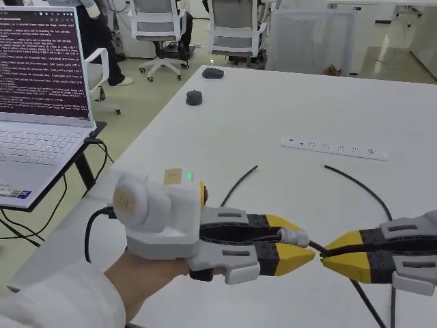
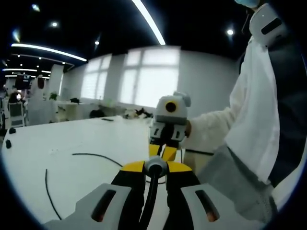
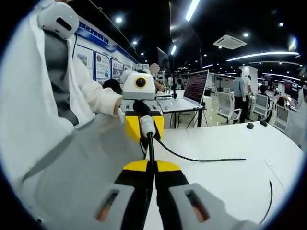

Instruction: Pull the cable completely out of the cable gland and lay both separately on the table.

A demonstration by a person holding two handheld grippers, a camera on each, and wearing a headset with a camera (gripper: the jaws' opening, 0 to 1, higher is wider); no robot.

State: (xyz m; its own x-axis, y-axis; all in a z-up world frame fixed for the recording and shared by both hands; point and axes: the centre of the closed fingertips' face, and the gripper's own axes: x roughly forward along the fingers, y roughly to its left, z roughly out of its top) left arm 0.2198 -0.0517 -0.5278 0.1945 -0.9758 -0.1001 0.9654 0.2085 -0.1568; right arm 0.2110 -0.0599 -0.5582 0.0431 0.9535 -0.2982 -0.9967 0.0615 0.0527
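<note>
Yellow jaw tips, black mid-sections and pale grey shells on left gripper (image 1: 305,243) and right gripper (image 1: 326,254). Light grey cable gland (image 1: 293,237); black cable (image 1: 239,184). White table (image 1: 273,109), white power strip (image 1: 334,147). Silver laptop (image 1: 34,147), dark purple screen with pale text lines. Dark grey near mouse (image 1: 194,98) and far mouse (image 1: 213,72).

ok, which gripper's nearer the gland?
Left. The left gripper is shut on the gland itself; the right gripper faces it, shut on the cable just beyond.
</note>
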